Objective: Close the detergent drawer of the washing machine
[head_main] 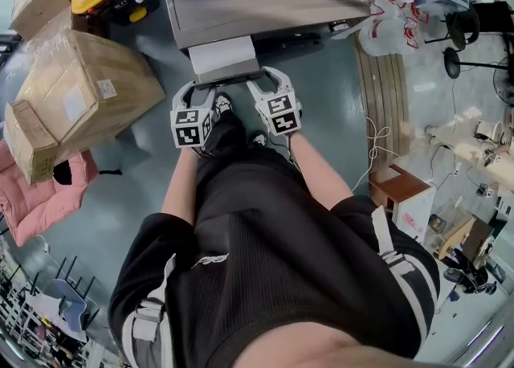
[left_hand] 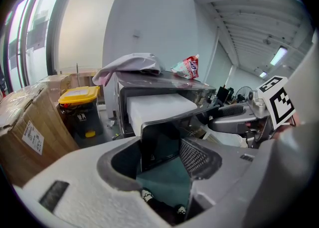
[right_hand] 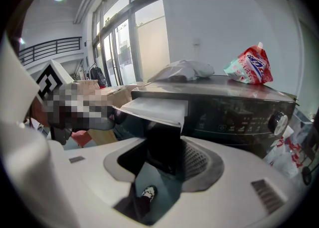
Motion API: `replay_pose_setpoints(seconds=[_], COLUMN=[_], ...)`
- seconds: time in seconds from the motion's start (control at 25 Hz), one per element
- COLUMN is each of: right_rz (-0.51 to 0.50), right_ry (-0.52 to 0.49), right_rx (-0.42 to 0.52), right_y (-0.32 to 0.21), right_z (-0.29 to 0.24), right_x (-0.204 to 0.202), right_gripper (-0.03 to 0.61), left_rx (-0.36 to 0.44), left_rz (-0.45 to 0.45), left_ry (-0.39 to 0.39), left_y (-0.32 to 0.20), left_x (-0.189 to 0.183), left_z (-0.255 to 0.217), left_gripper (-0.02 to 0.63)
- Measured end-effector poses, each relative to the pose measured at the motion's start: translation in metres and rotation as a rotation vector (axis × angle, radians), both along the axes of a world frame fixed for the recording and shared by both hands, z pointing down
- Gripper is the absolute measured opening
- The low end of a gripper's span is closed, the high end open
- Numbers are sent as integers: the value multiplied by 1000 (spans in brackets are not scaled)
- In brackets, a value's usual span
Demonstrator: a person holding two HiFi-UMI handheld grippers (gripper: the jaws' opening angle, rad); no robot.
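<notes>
With the detergent drawer standing out of the washing machine at upper centre, the left gripper and right gripper, jaws apart astride its front ends and seemingly unclamped, should push evenly, straight inward, lest it skew.

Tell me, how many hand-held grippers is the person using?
2: the left gripper at the left front corner of the open detergent drawer, the right gripper at its right corner.

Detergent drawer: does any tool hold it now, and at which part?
It cannot be told for sure. The detergent drawer's dark front panel stands between the jaws of the left tool and the right tool, one at each end.
</notes>
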State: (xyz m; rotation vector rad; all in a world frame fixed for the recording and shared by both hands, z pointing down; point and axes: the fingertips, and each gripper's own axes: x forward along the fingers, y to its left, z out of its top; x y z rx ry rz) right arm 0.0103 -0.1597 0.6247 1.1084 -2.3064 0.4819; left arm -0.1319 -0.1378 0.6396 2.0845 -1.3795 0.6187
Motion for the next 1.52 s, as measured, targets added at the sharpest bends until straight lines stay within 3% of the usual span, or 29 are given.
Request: replay_pose_setpoints(seconds=[1.52], right_rz=[-7], right_ry=[21], right_rx=[13], right_y=[-24], right_z=[-1], right_x=[-6], right_gripper=[196], left_rx=[-2], left_rz=[-6], left_ry=[1], left_y=[-23], left_x=[-6], left_z=[1], left_gripper=[245])
